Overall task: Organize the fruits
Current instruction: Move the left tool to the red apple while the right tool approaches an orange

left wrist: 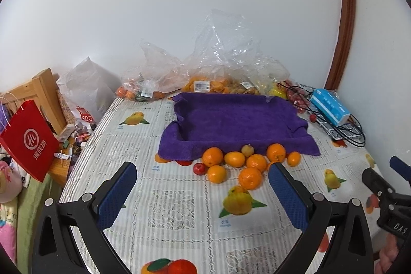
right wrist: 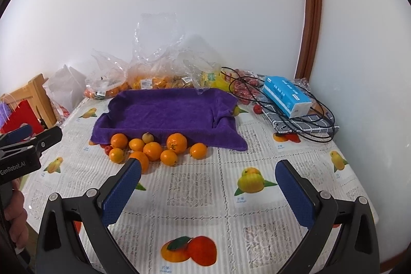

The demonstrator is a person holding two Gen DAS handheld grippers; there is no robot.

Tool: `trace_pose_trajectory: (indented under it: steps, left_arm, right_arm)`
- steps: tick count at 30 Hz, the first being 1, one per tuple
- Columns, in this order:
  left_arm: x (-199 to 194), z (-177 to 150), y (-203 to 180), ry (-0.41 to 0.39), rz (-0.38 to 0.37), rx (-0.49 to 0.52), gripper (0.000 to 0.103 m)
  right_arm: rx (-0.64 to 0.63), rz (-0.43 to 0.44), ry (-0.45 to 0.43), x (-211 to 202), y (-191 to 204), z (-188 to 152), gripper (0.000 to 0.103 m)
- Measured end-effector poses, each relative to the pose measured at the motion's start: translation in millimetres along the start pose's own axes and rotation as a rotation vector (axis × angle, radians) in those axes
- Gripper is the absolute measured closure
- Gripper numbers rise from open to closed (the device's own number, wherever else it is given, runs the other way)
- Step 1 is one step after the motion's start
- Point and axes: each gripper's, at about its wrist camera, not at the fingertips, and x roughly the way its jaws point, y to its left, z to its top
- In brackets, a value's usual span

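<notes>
A: Position of fruit relative to claws?

B: Cluster of oranges (left wrist: 235, 164) lies loose on the tablecloth (left wrist: 167, 209), touching the near edge of the purple towel (left wrist: 231, 120). Left gripper (left wrist: 203, 186) is short of the cluster, jaws spread wide, nothing held; its right finger (left wrist: 287, 197) overlaps the cluster's right edge in view. Right gripper (right wrist: 208, 186) likewise wide open and empty, with the oranges (right wrist: 154, 149) ahead and to its left.

A: Other fruit in the pile?

B: One small red fruit (left wrist: 199, 168) at the left side, one pale brownish fruit (left wrist: 247, 150) against the towel.

A: Surroundings?

B: Clear plastic bags of fruit (left wrist: 205, 78) behind the towel at the wall. Blue tissue pack (right wrist: 287, 95) and black cables (right wrist: 308, 125) at far right. Bare cloth between claws and oranges.
</notes>
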Motion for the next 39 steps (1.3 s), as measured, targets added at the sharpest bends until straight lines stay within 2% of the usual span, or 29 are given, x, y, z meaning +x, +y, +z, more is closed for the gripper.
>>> trace_pose_trajectory:
  steps: [6, 11, 16, 20, 24, 27, 33, 35, 37, 39]
  left_arm:
    - [15.1, 0.8, 4.8, 0.002, -0.016, 0.000, 0.000]
    - [35.7, 2.6, 7.2, 0.022, -0.025, -0.014, 0.000]
    - [66.0, -1.4, 9.7, 0.082, 0.001, 0.005, 0.000]
    - [88.6, -7.0, 15.4, 0.132, 0.007, 0.015, 0.001]
    - [101.2, -8.9, 14.6, 0.147, 0.003, 0.035, 0.002]
    - [112.4, -10.0, 13.8, 0.153, -0.006, 0.031, 0.002]
    - [135.3, -14.2, 17.4, 0.186, -0.026, 0.017, 0.003]
    - [139.7, -14.4, 20.7, 0.183, -0.016, 0.021, 0.004]
    - [143.9, -14.2, 23.6, 0.179, -0.017, 0.024, 0.004]
    - [149.1, -14.4, 25.9, 0.181, -0.018, 0.028, 0.006]
  right_arm:
    - [-0.007, -0.006, 0.040, 21.0, -3.7, 6.6, 0.001]
    - [-0.023, 0.002, 0.017, 38.0, -3.0, 3.6, 0.001]
    - [-0.048, 0.060, 0.026, 63.2, 0.4, -0.7, 0.001]
    - [-0.106, 0.026, 0.058, 85.2, 7.7, 3.5, 0.002]
    - [-0.137, 0.048, 0.090, 99.2, 10.2, 8.9, 0.004]
    - [-0.135, 0.031, 0.059, 107.5, 8.4, 5.4, 0.004]
    - [-0.023, 0.122, 0.048, 139.8, -8.3, -4.7, 0.014]
    - [-0.007, 0.109, 0.092, 158.3, -11.9, -4.4, 0.028]
    - [-0.015, 0.115, 0.152, 177.3, -13.2, -2.5, 0.038]
    - [-0.011, 0.126, 0.177, 188.2, -12.7, -3.2, 0.040]
